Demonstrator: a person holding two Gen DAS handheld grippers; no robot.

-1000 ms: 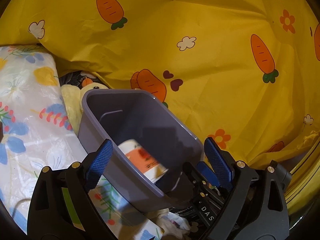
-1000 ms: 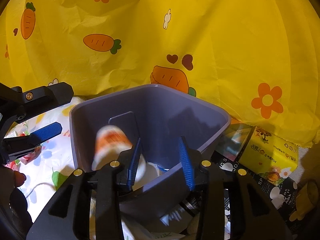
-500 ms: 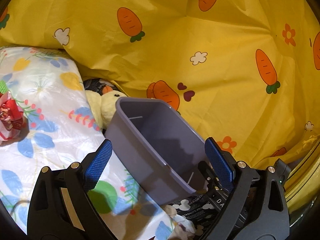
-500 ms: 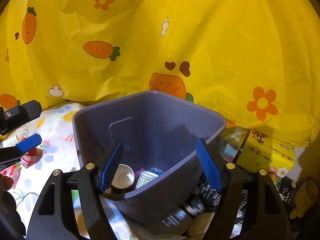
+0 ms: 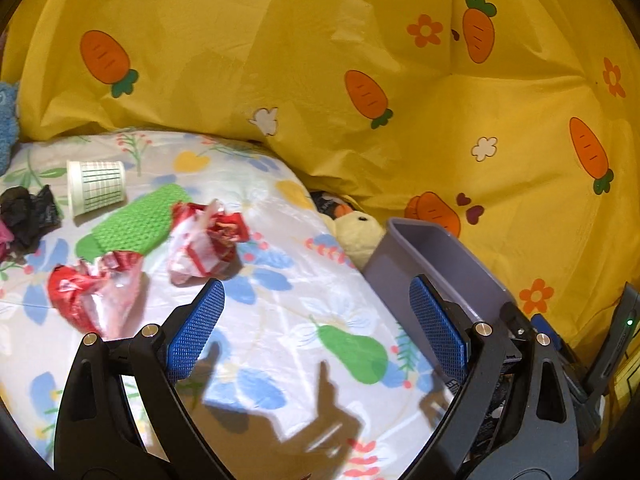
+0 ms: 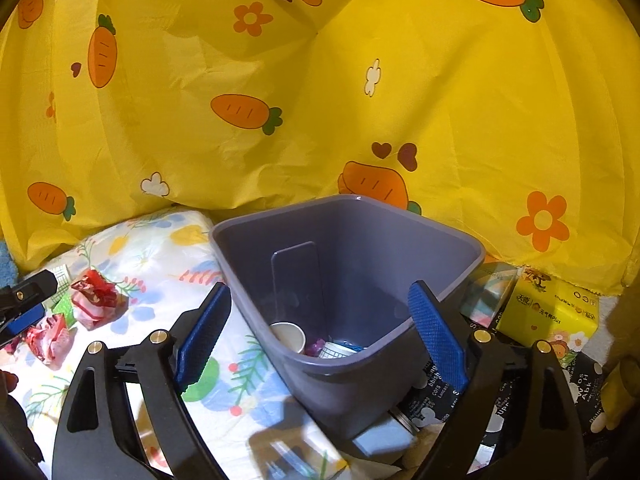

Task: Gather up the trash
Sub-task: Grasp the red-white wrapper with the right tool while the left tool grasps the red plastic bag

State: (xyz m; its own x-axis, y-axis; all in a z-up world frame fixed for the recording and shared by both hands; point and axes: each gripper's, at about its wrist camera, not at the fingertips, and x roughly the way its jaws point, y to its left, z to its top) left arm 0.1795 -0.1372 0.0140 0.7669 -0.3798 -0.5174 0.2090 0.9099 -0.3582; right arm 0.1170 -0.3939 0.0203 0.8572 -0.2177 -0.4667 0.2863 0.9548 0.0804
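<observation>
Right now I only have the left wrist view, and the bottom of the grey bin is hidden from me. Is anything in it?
Observer: Yes. A paper cup lies on its side at the bottom of the grey bin.
Operator: Only that?
Observer: No, a checked cup and something small and purple lie beside it.
Operator: Is the right gripper holding anything?
Observer: No. The right gripper has its jaws opening; only the bin's near wall stands between them.

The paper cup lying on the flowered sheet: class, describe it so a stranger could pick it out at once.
Start at the white flowered sheet below the yellow carrot cloth. Near its far left lies the paper cup, tipped on its side beside a green textured pad. Unlike the crumpled red wrappers and black scrap nearby, it is smooth, white and marked with a fine green grid.
</observation>
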